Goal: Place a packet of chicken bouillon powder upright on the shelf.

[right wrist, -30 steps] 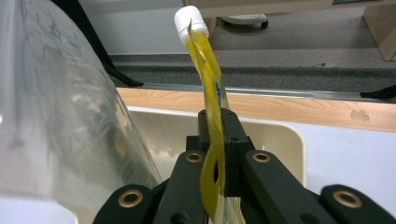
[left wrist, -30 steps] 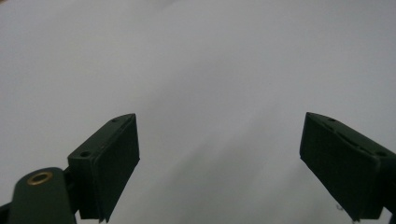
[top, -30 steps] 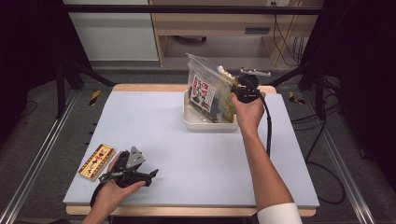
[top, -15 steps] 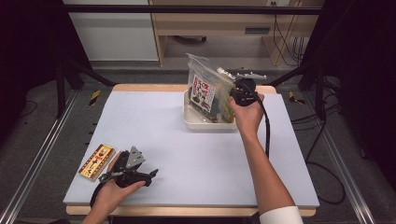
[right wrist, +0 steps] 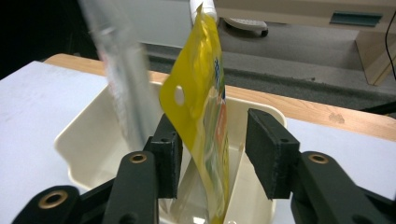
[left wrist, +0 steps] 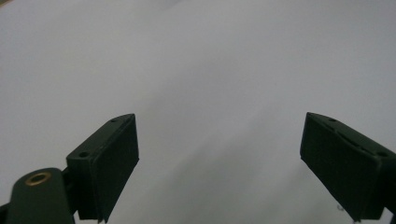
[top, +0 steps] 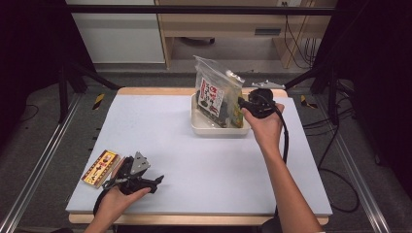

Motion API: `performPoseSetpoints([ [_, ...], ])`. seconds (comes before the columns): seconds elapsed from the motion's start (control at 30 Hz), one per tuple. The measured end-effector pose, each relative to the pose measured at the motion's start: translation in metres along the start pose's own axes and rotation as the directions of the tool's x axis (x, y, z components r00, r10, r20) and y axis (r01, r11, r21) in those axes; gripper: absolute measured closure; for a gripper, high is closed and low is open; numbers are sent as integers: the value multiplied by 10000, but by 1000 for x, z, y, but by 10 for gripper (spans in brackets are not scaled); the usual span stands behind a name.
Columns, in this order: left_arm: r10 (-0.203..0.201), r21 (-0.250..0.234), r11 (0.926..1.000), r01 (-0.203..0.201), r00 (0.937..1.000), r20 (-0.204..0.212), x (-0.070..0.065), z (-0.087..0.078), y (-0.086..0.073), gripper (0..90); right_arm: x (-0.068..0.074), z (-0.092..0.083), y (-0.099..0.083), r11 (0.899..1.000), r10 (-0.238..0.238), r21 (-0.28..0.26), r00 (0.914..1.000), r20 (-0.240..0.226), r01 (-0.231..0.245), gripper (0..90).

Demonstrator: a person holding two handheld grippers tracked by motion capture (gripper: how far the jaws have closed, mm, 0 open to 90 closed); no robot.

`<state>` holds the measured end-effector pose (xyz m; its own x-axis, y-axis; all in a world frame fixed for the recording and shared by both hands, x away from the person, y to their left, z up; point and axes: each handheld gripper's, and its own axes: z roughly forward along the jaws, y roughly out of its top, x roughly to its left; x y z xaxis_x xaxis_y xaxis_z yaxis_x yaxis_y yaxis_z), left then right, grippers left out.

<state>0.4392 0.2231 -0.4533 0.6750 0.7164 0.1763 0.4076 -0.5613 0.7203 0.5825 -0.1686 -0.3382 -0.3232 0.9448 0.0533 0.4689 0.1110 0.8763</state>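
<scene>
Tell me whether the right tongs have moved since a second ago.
Yes. The right tongs have slid slightly right and toward the table's near edge along the cream tray, and their jaws have just been opening around the yellow packet.

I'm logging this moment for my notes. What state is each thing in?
Right tool: jaws just opened, yellow packet between them, unpressed.
Yellow packet: upright in the tray, leaning.
Clear bag: standing in the tray, top above the rim.
Cream tray: on the table, holding both packs.
Left tool: open, nothing between.
Flat snack box: lying beside the left tool.
</scene>
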Motion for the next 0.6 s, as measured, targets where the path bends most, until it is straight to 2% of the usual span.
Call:
performPoseSetpoints([
  [0.2, -62, -19, 10000, 62, 10000, -65, 2, 0, -1, 111, 0, -14, -8, 9998, -195, -79, 9995, -262, 193, 493],
  [0.37, -42, 18, 10000, 42, 9999, -135, 5, -3, 0, 106, 4, -24, -17, 9994, -331, -104, 9990, -292, 328, 427],
  [0.5, -276, -122, 9995, 275, 9995, -148, 8, -4, -1, 102, 8, -31, -29, 9990, -436, -116, 9985, -316, 433, 374],
  [0.6, -136, -14, 9999, 136, 9998, -142, 11, -6, -1, 94, 11, -36, -41, 9983, -574, -86, 9980, -261, 572, 345],
])
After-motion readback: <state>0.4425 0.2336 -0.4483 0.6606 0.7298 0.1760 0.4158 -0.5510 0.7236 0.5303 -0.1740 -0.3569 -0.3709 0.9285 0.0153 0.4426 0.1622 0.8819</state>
